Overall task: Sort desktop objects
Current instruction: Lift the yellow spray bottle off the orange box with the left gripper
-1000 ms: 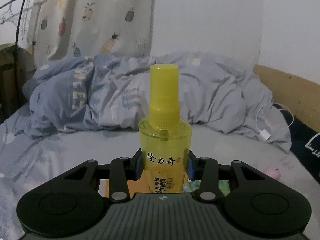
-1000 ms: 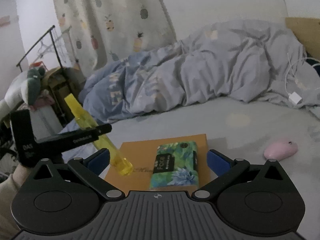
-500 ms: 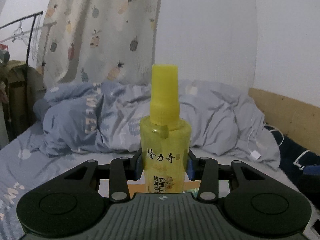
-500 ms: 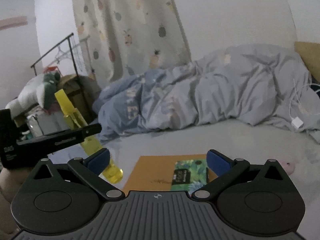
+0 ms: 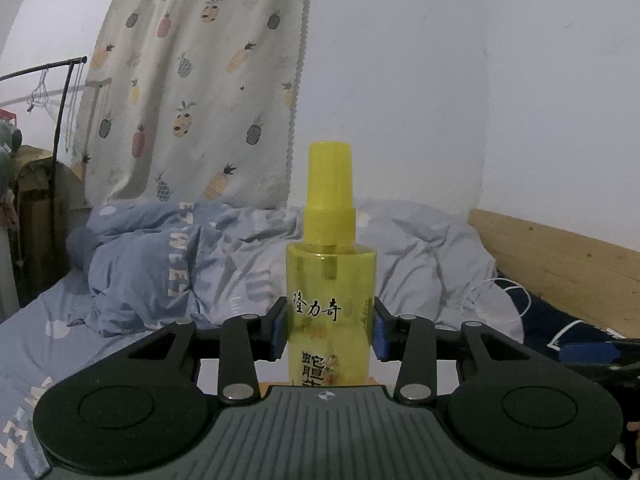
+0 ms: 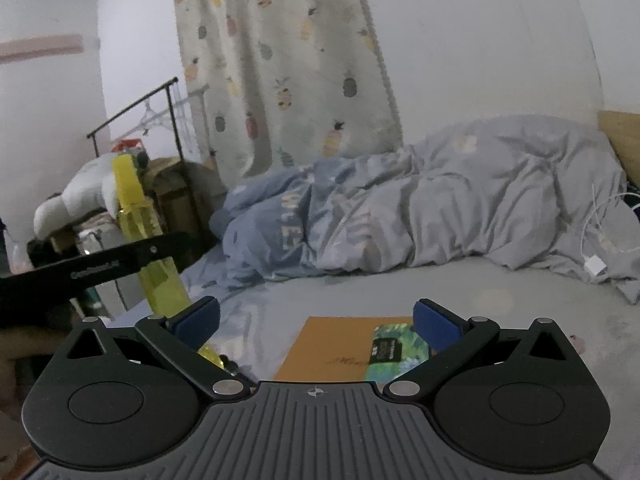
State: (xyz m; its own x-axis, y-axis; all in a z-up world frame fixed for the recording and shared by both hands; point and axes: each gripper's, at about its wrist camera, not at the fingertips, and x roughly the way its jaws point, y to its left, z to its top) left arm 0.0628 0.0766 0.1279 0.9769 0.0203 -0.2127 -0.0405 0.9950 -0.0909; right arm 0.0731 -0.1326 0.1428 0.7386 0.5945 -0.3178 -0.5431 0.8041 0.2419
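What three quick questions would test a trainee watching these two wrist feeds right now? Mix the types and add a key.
1. True or false: the left gripper is shut on the yellow spray bottle.
2. Multiple choice: what lies between the right gripper's blue pads?
A. the spray bottle
B. nothing, they stand wide apart
C. the white charger
3. Short answer: what does the green floral box rest on?

Key
1. True: both pads press the bottle's sides, and it stands upright.
2. B
3. The flat orange box on the grey bed sheet.
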